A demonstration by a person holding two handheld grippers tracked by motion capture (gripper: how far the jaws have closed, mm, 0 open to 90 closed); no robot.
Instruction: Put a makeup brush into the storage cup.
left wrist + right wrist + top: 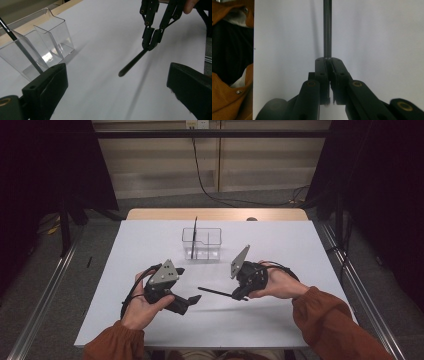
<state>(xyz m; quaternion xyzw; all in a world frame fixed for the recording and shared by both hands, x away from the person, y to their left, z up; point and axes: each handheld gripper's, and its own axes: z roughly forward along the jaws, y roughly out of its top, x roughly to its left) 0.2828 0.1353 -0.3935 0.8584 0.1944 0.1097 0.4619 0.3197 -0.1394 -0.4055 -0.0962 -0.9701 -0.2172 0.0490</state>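
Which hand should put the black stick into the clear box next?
The right one, probably. The right hand-held gripper is already shut on the black stick. The left hand-held gripper is open and holds nothing. The clear box, with another stick standing inside, sits just beyond both.

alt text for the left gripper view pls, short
The right gripper hangs from the top, jaws shut on a thin black rod that slants down over the white table. At left stands a clear divided container with another dark rod in it; the left gripper frames the bottom, open.
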